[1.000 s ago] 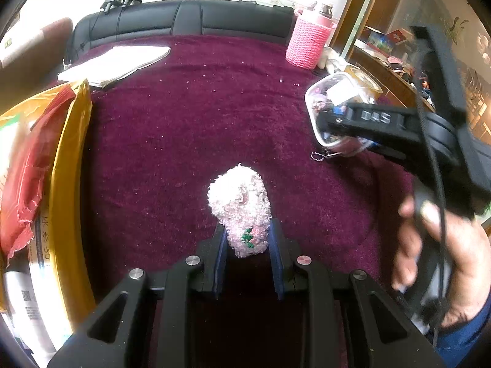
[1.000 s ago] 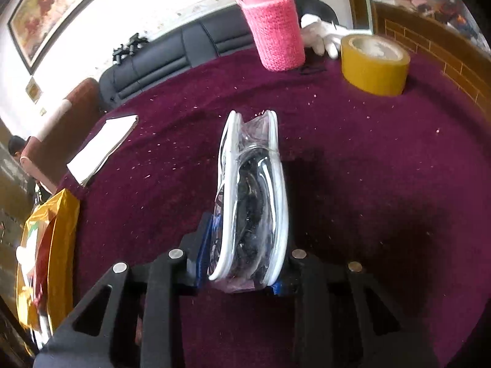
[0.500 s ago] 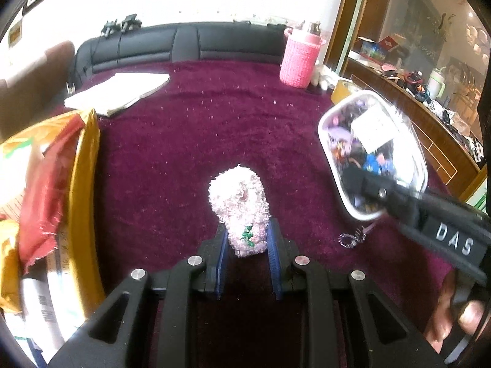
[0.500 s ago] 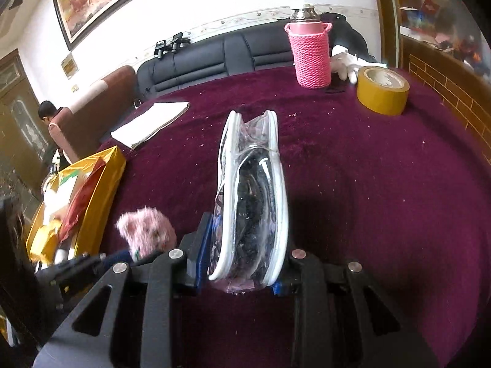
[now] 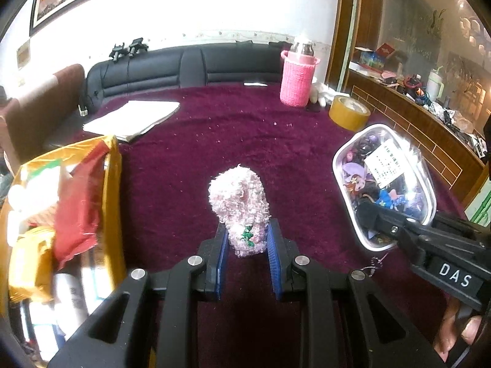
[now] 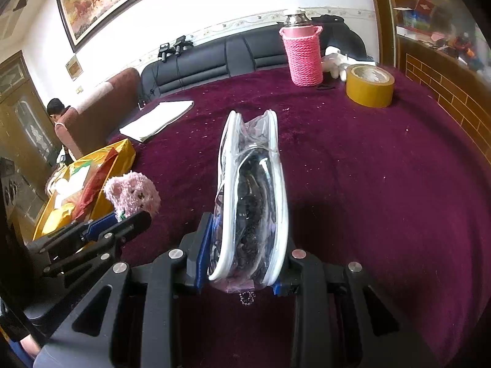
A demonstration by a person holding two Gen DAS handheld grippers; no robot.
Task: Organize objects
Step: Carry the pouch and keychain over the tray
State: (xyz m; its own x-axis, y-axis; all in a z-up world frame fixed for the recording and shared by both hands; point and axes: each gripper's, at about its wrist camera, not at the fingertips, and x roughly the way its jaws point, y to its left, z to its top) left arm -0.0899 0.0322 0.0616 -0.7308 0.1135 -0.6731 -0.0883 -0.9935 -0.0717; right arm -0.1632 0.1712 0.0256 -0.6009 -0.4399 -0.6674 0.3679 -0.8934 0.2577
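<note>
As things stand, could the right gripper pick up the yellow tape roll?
Probably not: the right gripper is shut on the clear pouch, so its jaws are full. The cloth toward the tape roll looks bare.

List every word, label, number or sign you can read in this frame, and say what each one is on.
"DAS": white letters on the black body of the right claw, seen from the left wrist.
White label inside the clear pouch: rows of print, too small to read.
Packets in the yellow box: print blurred, unreadable.
Small plaque on the wall: unreadable.

Toy [image 5: 239, 205] left of pouch [image 5: 383, 181] — box [image 5: 112, 165] further left, tape roll [image 5: 349, 113] behind.
</note>
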